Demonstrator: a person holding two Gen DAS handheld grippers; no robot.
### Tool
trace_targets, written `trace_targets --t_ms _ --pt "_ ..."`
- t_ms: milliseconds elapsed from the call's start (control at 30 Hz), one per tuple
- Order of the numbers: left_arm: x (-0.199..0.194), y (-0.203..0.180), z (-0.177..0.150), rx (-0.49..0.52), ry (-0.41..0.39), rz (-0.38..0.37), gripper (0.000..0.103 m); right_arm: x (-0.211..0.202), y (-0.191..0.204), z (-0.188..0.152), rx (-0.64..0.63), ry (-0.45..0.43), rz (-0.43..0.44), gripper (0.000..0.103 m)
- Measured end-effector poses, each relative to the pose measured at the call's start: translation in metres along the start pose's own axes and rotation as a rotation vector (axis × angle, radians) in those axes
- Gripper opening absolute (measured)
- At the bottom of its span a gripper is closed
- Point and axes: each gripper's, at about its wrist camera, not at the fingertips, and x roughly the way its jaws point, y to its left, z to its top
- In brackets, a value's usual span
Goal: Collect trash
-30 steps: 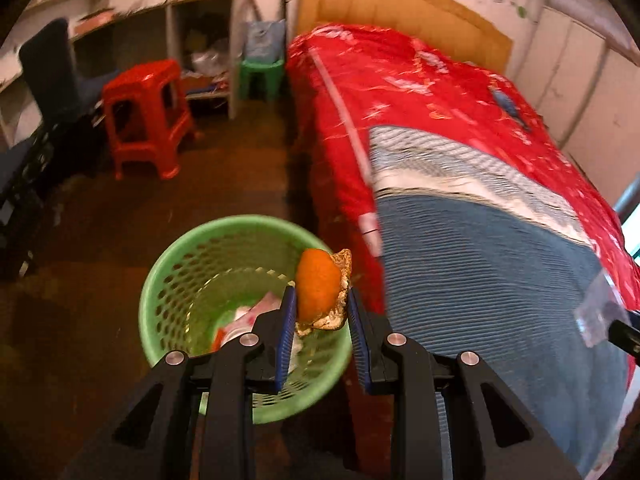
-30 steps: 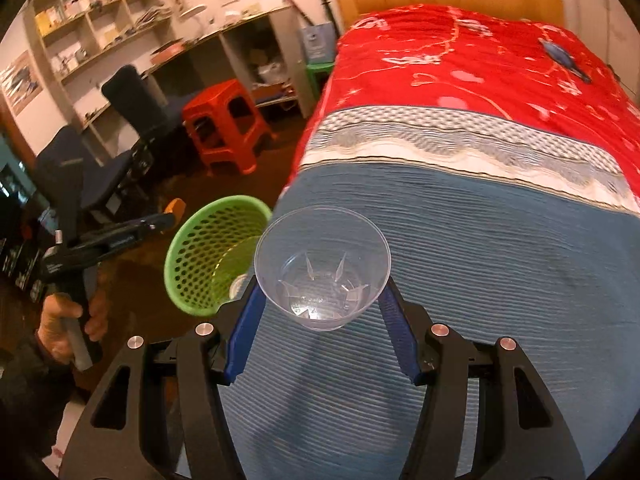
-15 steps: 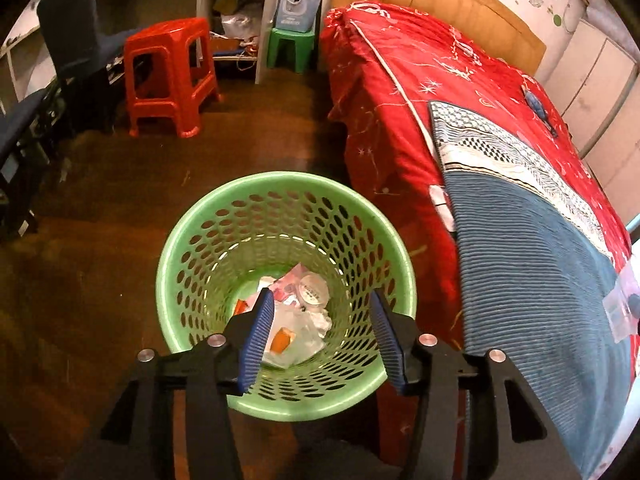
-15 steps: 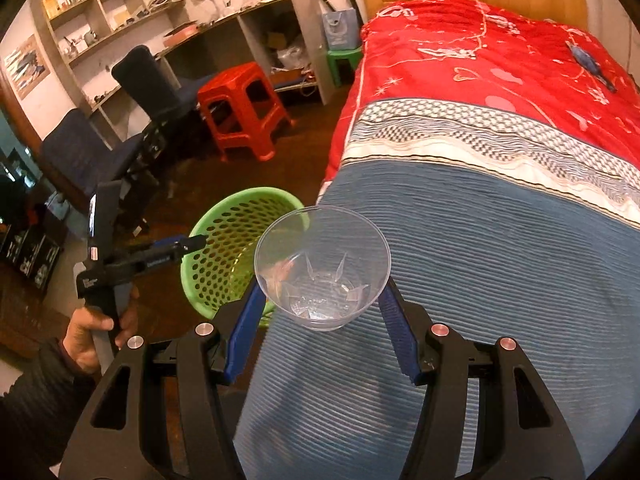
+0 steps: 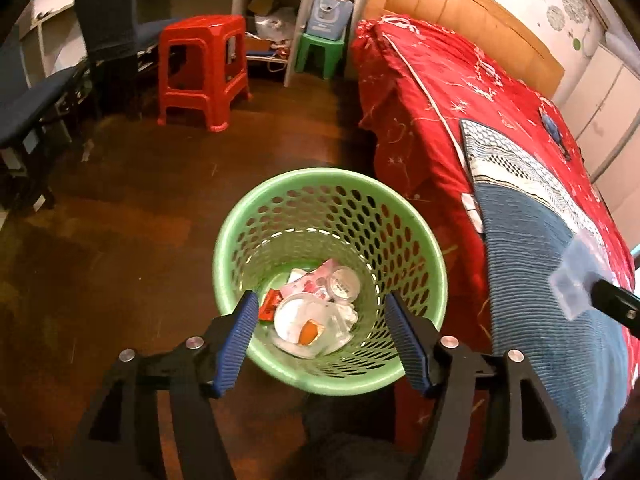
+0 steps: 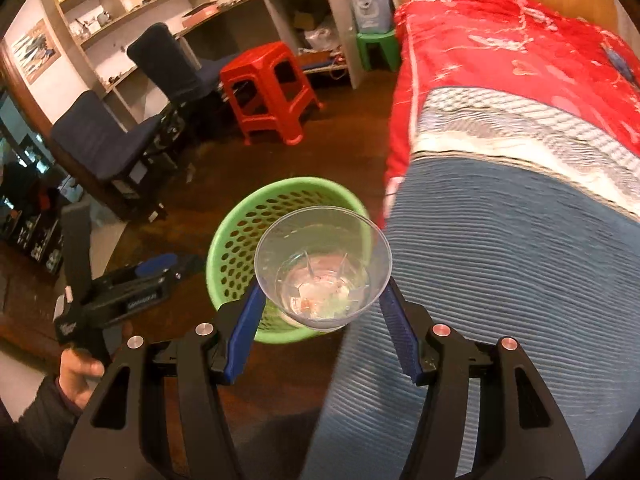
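1. My left gripper [image 5: 320,334] now gapes empty above the green perforated plastic basket [image 5: 280,216]; the orange scrap [image 5: 309,332] it held lies inside.
2. My right gripper [image 6: 323,312] pinches the clear plastic cup [image 6: 323,268], now over the basket rim, so it goes in next.

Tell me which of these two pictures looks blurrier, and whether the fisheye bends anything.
Right wrist view: blurrier, the bed cover smears with motion, though the plastic cup in the right gripper stays fairly crisp. Left wrist view: sharp on the green basket; the fisheye bows the headboard and darkens the corners.
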Motion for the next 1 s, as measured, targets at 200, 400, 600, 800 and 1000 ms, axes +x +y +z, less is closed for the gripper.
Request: trace_targets --t_ms 200,400,600,800,1000 --pt "-0.011 0.013 -0.005 -0.022 -0.029 0.033 0.071 0.04 0.023 0.013 -0.031 0.038 -0.006 0.06" --pt "-0.017 0.02 -0.008 -0.041 -0.042 0.059 0.076 0.064 0.03 0.024 -0.033 0.055 0.002 0.064" --pt "-0.028 0.02 -0.012 -0.036 -0.051 0.071 0.077 0.067 0.028 0.024 -0.014 0.045 0.023 0.074" --pt "-0.044 0.008 -0.016 -0.027 -0.076 0.065 0.081 0.038 0.02 0.012 0.009 0.02 0.039 0.077" --pt "-0.064 -0.014 -0.023 -0.012 -0.105 0.048 0.085 -0.008 0.011 -0.007 -0.013 -0.026 -0.027 0.083"
